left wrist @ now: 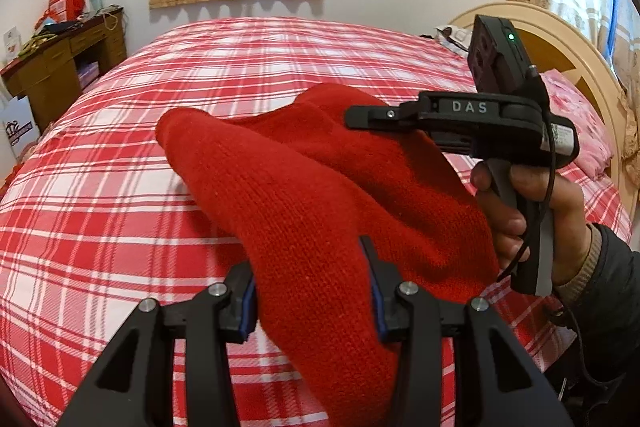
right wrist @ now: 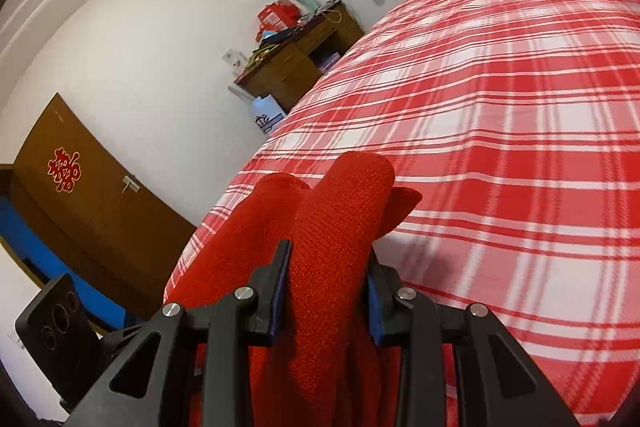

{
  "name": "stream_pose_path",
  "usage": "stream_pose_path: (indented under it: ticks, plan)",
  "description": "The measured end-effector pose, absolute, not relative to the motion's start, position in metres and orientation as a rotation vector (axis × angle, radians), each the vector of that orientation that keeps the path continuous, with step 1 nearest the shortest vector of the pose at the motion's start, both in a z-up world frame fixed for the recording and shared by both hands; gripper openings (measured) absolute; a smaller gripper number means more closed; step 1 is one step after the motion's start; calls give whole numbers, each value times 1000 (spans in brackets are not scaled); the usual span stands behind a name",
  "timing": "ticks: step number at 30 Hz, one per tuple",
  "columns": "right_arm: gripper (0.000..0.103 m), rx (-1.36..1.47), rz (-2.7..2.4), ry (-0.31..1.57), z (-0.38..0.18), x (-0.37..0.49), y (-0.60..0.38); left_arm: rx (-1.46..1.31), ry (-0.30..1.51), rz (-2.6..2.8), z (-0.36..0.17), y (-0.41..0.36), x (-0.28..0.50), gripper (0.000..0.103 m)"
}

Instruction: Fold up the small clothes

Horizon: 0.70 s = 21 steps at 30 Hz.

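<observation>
A red knitted garment (left wrist: 320,187) hangs in the air above a bed with a red and white plaid cover (left wrist: 120,155). My left gripper (left wrist: 310,259) is shut on one bunched part of it, the knit filling the gap between the blue-lined fingers. The right gripper (left wrist: 360,117) shows in the left wrist view, held by a hand, shut on the garment's far edge. In the right wrist view my right gripper (right wrist: 328,259) is shut on a thick roll of the red garment (right wrist: 340,219), which sticks out past the fingertips.
The plaid bed (right wrist: 500,107) fills most of both views. A wooden desk (left wrist: 60,67) with clutter stands at the far left by the wall. A cream headboard (left wrist: 560,39) and a pink pillow (left wrist: 580,123) are at the right. A brown door (right wrist: 80,195) is beyond the bed's foot.
</observation>
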State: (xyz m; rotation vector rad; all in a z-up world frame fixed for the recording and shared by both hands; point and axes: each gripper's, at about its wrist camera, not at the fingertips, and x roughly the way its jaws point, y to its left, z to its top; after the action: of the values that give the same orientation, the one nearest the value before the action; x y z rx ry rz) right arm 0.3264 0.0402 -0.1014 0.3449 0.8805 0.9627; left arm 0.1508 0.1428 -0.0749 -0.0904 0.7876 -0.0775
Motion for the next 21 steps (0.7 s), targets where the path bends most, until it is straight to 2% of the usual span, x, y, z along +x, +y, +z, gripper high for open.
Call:
stream_pose_path:
  ticks: [21]
  plan:
    - [31,286,1034,977,-123,338,103,-159,791,4,-86,189,134,44]
